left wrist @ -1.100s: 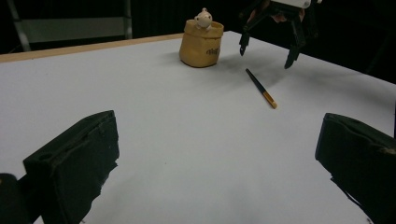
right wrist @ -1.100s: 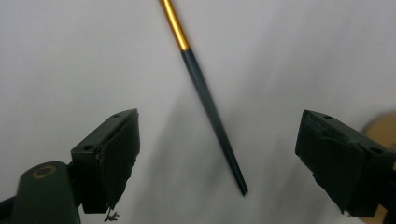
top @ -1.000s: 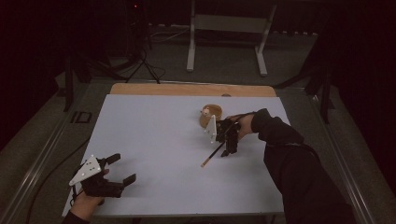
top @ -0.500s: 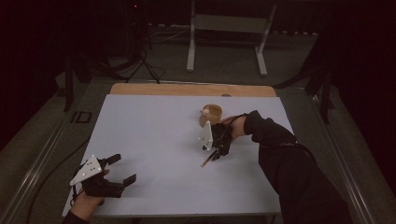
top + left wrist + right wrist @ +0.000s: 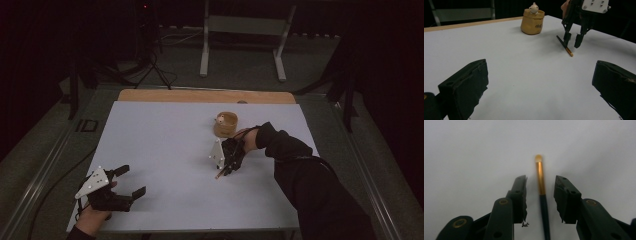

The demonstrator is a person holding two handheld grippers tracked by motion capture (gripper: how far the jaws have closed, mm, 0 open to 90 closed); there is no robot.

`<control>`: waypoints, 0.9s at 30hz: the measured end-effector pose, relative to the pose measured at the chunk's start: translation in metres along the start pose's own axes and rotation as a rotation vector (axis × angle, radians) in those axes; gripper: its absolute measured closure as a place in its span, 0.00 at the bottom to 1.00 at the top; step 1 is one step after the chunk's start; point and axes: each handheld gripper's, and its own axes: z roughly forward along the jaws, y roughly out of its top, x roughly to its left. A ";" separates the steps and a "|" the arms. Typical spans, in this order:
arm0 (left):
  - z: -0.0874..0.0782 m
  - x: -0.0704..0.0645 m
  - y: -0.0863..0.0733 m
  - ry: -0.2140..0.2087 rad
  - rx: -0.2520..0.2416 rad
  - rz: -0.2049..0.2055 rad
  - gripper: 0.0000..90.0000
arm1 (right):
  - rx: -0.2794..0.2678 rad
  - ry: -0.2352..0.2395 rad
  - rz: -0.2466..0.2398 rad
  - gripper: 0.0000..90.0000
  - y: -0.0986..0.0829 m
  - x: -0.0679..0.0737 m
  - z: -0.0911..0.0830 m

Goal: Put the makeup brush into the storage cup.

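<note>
Two grippers work over the white table (image 5: 165, 150) in the high view: the left gripper (image 5: 131, 182) rests near the front left corner with jaws spread wide, while the right gripper (image 5: 229, 167) points down at a pencil (image 5: 219, 174) lying just in front of a tan pouch (image 5: 226, 125).

From the left gripper view, that pencil (image 5: 565, 47) lies flat beside the right gripper (image 5: 572, 41).

Along the right gripper view, the jaws straddle the pencil (image 5: 540, 185), open and not touching it.
</note>
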 end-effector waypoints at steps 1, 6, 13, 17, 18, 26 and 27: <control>0.000 0.000 0.000 0.000 0.000 -0.001 0.02 | -0.004 0.003 0.001 0.71 0.000 0.000 0.001; 0.000 0.000 0.000 0.001 -0.002 -0.003 0.02 | -0.005 -0.004 -0.021 0.78 0.002 -0.001 0.003; -0.001 0.001 0.000 -0.002 -0.003 -0.003 0.02 | 0.007 -0.003 -0.035 0.80 0.001 -0.001 0.008; -0.001 0.001 0.000 -0.002 -0.004 -0.006 0.02 | 0.014 0.000 -0.041 0.82 0.000 0.000 0.012; -0.001 0.001 0.000 -0.001 -0.003 -0.005 0.02 | 0.016 0.002 -0.040 0.82 0.000 0.000 0.013; -0.001 0.002 -0.001 -0.005 -0.010 -0.017 0.02 | 0.009 0.004 -0.044 0.88 -0.002 0.001 0.013; -0.001 0.002 -0.001 -0.004 -0.010 -0.017 0.02 | 0.010 0.005 -0.045 0.89 -0.001 0.001 0.013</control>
